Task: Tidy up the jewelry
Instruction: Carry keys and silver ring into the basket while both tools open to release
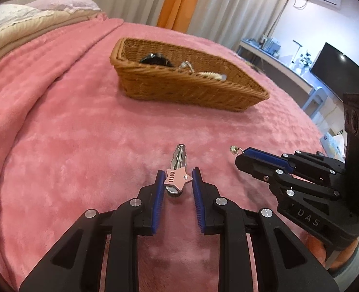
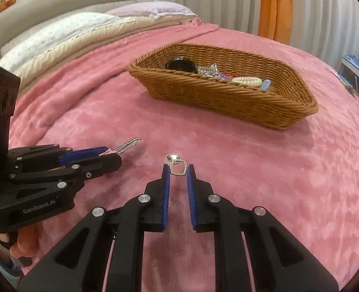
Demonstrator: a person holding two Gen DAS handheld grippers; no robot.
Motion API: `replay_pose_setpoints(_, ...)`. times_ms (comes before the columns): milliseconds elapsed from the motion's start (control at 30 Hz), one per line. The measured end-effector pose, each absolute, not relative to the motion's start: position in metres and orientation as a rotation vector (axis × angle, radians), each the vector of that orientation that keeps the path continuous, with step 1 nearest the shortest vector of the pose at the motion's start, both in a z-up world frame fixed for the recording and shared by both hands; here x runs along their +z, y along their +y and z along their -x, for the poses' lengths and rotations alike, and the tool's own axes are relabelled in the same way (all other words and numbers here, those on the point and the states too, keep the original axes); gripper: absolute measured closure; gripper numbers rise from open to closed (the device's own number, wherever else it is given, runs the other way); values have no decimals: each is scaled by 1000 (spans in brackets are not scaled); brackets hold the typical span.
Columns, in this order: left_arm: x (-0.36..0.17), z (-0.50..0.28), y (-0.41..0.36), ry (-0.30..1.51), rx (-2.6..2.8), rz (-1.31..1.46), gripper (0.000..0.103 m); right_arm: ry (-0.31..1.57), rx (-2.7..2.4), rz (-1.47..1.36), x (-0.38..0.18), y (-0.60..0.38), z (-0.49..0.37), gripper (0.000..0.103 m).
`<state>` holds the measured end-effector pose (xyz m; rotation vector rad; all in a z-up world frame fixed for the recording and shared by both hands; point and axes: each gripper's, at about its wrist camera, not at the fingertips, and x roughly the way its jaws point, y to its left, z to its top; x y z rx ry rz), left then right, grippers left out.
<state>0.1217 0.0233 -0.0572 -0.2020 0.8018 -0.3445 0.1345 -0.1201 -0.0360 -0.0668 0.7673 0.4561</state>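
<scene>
My left tongs (image 1: 178,178) are nearly closed on a hair clip (image 1: 178,168), pinching its pink star end so the wavy metal prongs point straight away from me toward the basket. My right tongs (image 2: 178,170) are pinched almost shut on a small silver earring (image 2: 177,166), its square loop caught between the blue pads (image 2: 166,182) and its little stud poking out past the tips. Both pieces sit just off the pink blanket (image 1: 70,146), near me. The wicker basket (image 2: 228,99) lies farther out on the bed, its long axis running left to right; from the right tongs it is ahead and a little right, and I judge that hand slightly nearer. Inside it I can make out a dark round piece, a pale ribbed clip and some shiny bits.
</scene>
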Motion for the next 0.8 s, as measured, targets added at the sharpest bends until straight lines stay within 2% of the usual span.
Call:
replay_pose_setpoints(467,7,-101,29,605,-438,247,82,642,446,-11,25,-156,-119,91)
replay_pose_setpoints(800,78,-152,5,486,-481,192,82,555,392,-14,77,-166,-183,91)
